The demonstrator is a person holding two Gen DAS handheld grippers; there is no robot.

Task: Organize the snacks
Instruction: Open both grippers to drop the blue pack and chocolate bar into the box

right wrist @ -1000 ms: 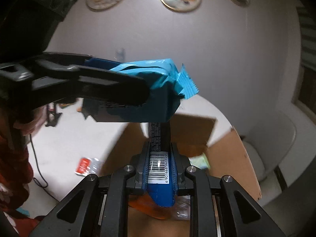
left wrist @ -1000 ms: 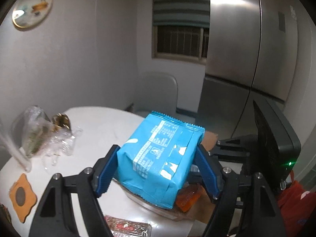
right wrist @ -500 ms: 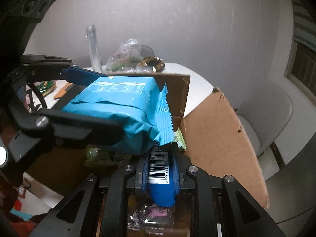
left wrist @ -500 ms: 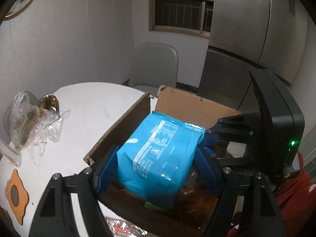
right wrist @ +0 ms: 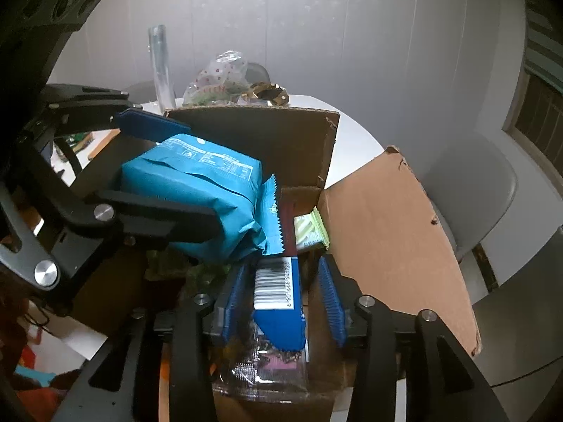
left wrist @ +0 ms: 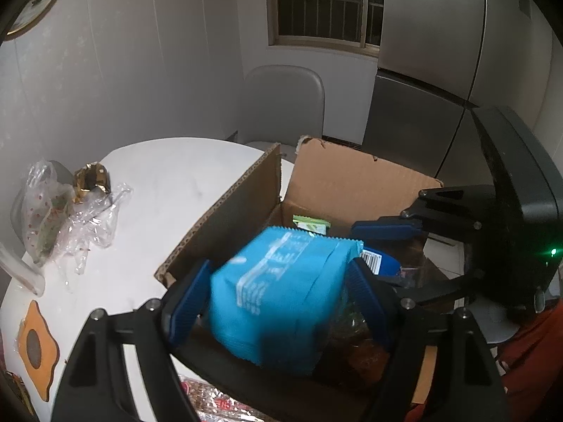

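My left gripper (left wrist: pixel 278 295) is shut on a light blue snack bag (left wrist: pixel 278 299) and holds it inside an open cardboard box (left wrist: pixel 352 183). The bag also shows in the right wrist view (right wrist: pixel 207 193), with the left gripper's fingers around it. My right gripper (right wrist: pixel 281 299) is open inside the same box. A dark blue snack pack with a barcode (right wrist: pixel 279 299) lies loose between its spread pads, on top of other wrapped snacks. A green packet (right wrist: pixel 311 230) lies deeper in the box.
The box stands at the edge of a round white table (left wrist: pixel 169 183). Crumpled plastic bags (left wrist: pixel 59 218) and a gold wrapper (left wrist: pixel 91 183) lie at the table's left. An orange coaster (left wrist: pixel 35 344) and a red snack packet (left wrist: pixel 218 404) lie near. A grey chair (left wrist: pixel 285 105) stands behind.
Both grippers have come down into the box. The right gripper has opened and let go of the dark blue pack. The left gripper still holds the light blue bag, now lower.
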